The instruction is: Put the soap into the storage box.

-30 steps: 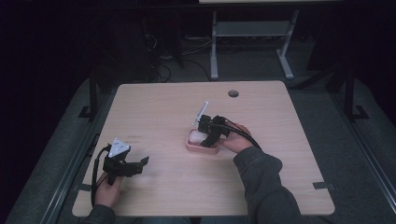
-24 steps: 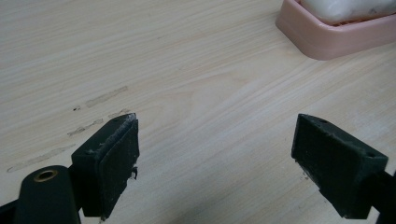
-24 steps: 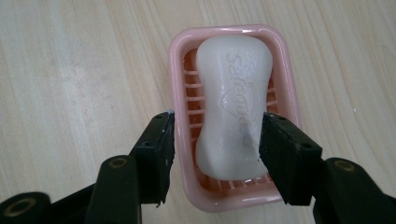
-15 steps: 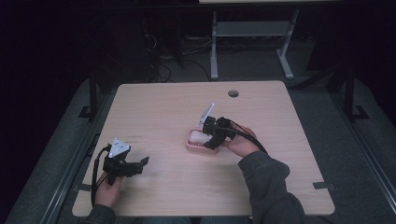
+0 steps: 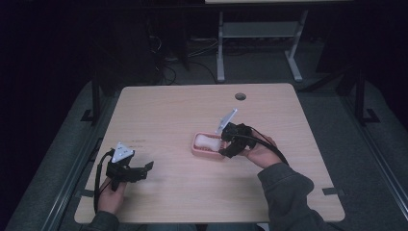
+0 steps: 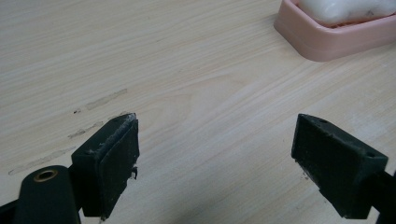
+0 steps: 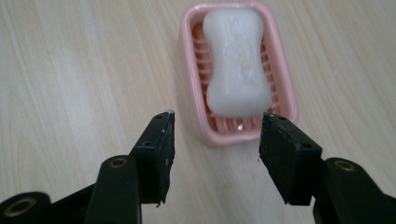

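White waisted soap bar sits in pink ribbed plastic dish; right tongs just beside dish, parted, empty, having just widened; left tongs wide, empty. Placement looks done.

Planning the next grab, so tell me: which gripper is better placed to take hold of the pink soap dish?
Right. The right gripper sits at the end of the pink soap dish, jaws apart and nothing between them, with the white soap lying in it. The left gripper rests apart near the table corner.
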Available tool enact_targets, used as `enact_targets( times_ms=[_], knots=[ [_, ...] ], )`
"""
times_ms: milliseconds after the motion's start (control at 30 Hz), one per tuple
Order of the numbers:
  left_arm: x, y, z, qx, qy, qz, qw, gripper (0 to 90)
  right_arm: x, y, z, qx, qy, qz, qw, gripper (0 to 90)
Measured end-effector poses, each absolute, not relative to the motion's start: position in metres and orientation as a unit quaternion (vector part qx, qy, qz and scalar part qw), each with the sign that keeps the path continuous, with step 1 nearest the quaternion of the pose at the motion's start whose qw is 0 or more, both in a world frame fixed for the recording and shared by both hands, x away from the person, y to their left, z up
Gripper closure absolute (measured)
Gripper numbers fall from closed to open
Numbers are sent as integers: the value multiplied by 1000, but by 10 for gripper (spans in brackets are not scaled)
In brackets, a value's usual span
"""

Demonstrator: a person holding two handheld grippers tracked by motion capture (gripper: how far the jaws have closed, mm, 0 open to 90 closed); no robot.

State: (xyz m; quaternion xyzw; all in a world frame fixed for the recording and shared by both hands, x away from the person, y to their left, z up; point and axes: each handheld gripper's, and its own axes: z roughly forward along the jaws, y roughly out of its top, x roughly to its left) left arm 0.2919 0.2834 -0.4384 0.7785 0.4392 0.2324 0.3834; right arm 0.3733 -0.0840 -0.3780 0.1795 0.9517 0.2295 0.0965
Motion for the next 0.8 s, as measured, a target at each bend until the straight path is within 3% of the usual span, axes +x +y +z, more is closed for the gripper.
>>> enact_targets(
  times_ms=[800],
  knots=[
    [292,281,-438,781,435,233,383,146,343,-135,-397,226,940,240,87,427]
  ],
)
